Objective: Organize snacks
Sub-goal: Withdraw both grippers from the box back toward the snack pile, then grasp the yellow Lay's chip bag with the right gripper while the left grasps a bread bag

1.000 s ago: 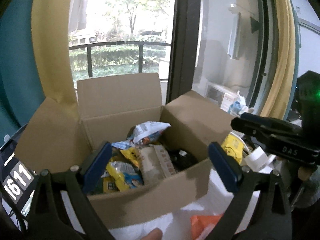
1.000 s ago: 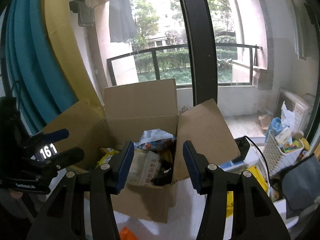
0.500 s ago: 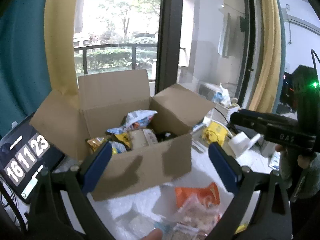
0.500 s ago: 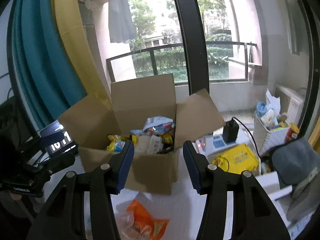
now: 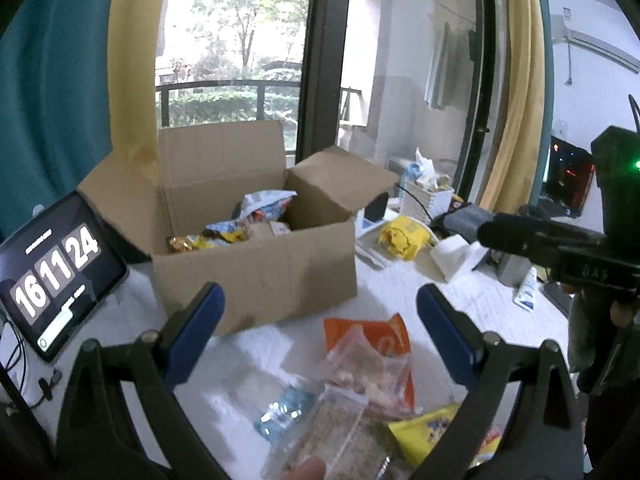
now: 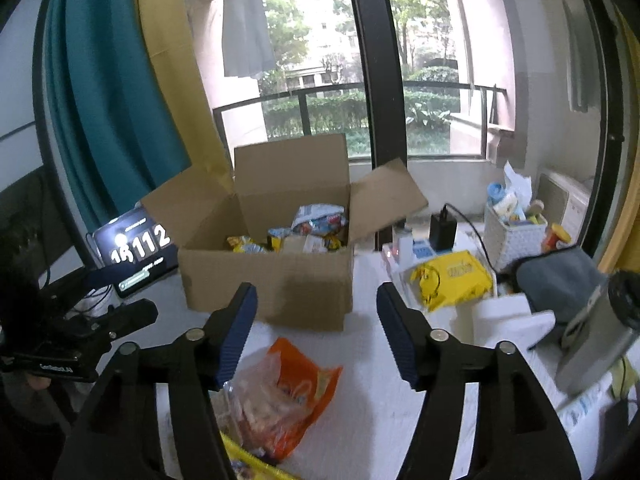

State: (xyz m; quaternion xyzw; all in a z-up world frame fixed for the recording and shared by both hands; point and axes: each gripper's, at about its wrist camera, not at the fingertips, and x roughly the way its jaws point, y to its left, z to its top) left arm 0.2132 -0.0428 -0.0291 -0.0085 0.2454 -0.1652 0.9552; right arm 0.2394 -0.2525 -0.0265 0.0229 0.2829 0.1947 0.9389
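An open cardboard box [image 5: 256, 276] [image 6: 268, 280] with several snack packets inside stands on the white table. In front of it lie loose snacks: an orange bag [image 5: 372, 340] [image 6: 308, 376], a clear bag of snacks [image 5: 368, 372] [image 6: 256, 396], a blue packet [image 5: 284, 412] and a yellow packet [image 5: 432, 428]. My left gripper [image 5: 320, 332] is open and empty above the loose snacks. My right gripper [image 6: 316, 336] is open and empty, between the box and the orange bag. The right gripper also shows at the right of the left wrist view [image 5: 560, 252].
A tablet showing a clock [image 5: 52, 276] [image 6: 136, 248] leans left of the box. A yellow pouch [image 5: 400, 236] [image 6: 452, 276], a charger [image 6: 442, 228], a white basket [image 6: 516, 236], a tissue roll [image 5: 456, 256] and a grey device [image 6: 592, 332] crowd the right. Window and curtains stand behind.
Both grippers have pulled back and away from the box. The loose snacks in front of the box have come into view. Both stay open.
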